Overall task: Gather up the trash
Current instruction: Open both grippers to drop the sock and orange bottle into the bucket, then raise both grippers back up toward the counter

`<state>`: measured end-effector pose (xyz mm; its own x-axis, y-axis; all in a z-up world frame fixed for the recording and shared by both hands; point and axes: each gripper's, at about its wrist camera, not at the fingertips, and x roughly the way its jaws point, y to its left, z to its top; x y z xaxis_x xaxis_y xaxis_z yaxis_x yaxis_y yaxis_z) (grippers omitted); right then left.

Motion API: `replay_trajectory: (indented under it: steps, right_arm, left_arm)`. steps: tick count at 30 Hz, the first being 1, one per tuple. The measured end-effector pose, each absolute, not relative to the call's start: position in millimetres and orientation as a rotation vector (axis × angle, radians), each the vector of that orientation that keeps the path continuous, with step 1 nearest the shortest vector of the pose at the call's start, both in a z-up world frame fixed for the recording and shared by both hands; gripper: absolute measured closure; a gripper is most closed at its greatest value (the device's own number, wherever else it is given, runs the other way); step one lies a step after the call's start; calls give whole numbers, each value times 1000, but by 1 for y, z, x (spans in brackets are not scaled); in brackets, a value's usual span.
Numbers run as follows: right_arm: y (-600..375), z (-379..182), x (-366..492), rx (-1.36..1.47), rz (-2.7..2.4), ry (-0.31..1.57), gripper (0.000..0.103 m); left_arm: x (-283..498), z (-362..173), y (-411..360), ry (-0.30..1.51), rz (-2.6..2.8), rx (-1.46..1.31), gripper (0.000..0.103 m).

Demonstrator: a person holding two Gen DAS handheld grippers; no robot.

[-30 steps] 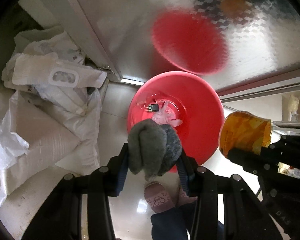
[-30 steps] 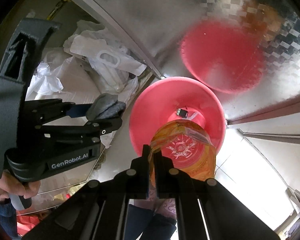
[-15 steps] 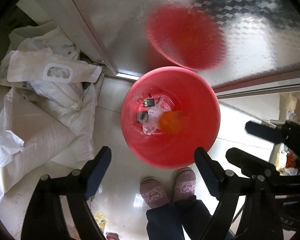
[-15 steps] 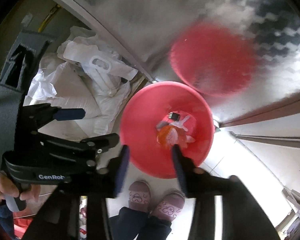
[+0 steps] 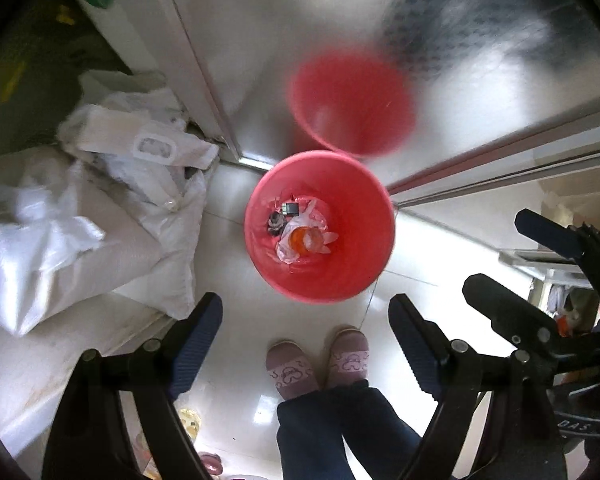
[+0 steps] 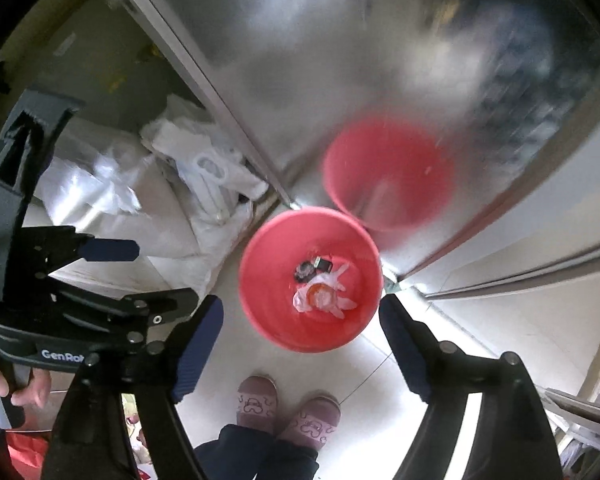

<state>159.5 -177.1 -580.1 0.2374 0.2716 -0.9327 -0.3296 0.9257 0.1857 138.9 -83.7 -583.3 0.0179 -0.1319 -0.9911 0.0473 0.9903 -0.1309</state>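
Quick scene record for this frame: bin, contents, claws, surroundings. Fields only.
bin: red, on the floor beside a steel panel
contents: orange cup, white bag, grey sock, small black item
left claw: open, empty
right claw: open, empty, jaws just opened
sacks: white, to the bin's left in the left wrist view
person: slippers below the bin in both views

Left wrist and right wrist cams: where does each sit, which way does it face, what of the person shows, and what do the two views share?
Left wrist: on the left tool, facing almost straight down at the red bin; open jaws, slippers and trouser legs show, right tool at the right edge.
Right wrist: on the right tool, tilted steeply down at the red bin; open jaws and slippers show, left tool and a hand at left.
Shared: bin, orange bottle, white bags, metal door.
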Motion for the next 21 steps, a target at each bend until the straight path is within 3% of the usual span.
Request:
replay_trajectory:
  steps: [17,21]
  right_arm:
    - [-179,-359,114,-62,429,1110,21]
    - [-183,-308,113,-74,395,1040,4]
  left_arm:
    - [96,-320,-80,1341,-171,-21,20]
    - [93,-267,-72,1293,-174,-73,20]
